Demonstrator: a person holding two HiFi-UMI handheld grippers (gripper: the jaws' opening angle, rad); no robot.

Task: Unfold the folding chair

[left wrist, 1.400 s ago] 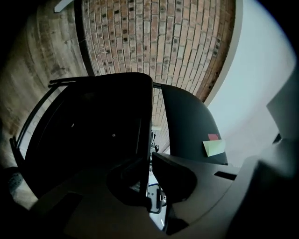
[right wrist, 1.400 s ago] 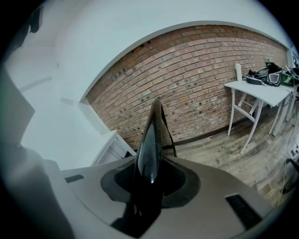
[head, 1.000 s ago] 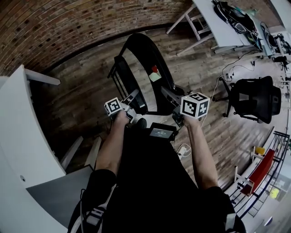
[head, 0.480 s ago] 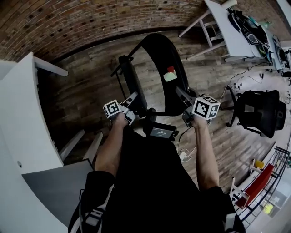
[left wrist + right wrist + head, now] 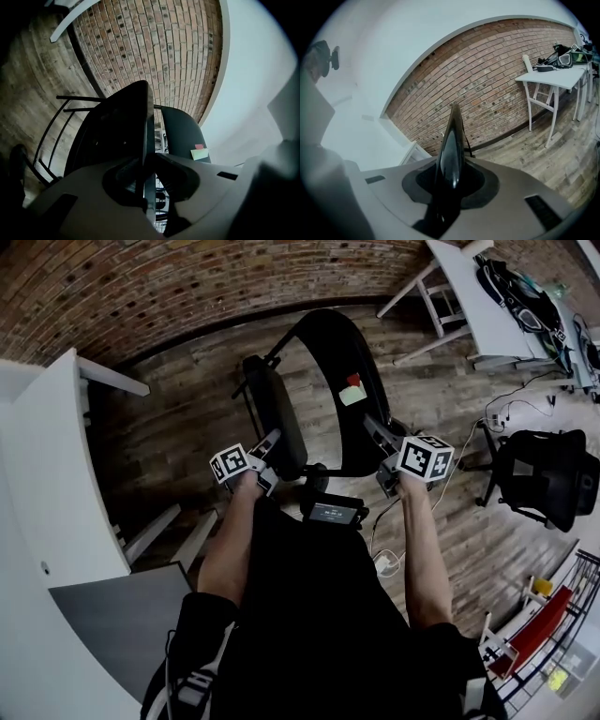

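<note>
Writing: the small black device with a lit screen (image 5: 333,513) sits between the left gripper (image 5: 267,448) and the right gripper (image 5: 377,439), on the person's side of them. Its print is too small to read.
Label: a pale green paper note with a red tab (image 5: 351,396) is stuck on the backrest, just beyond the right gripper. No words can be made out on it.
Markers: two white cubes carry black square patterns, one per gripper. One is on the left (image 5: 231,464) and one on the right (image 5: 426,457).
Chairs: two! The black folding chair (image 5: 352,348) stands right ahead of both grippers on the wooden plank floor (image 5: 187,427). A black wheeled office chair (image 5: 548,474) is well off to the right gripper's side.
Chair state: its flat black seat (image 5: 279,418) is tipped up on edge beside the curved black backrest (image 5: 361,357), and floor shows between them.
Left gripper: its jaws have just been opening. The seat's thin edge stands between them, with a sliver of daylight beside it, so it is loose, not pinched.
Right gripper: its jaws have just been closing, and now they are clamped on the glossy black rim of the backrest.
Tables: one white table (image 5: 473,296) stands far beyond the right gripper, with dark gear heaped on it.
Wall: one red brick wall (image 5: 141,287) runs beyond the folding chair.
</note>
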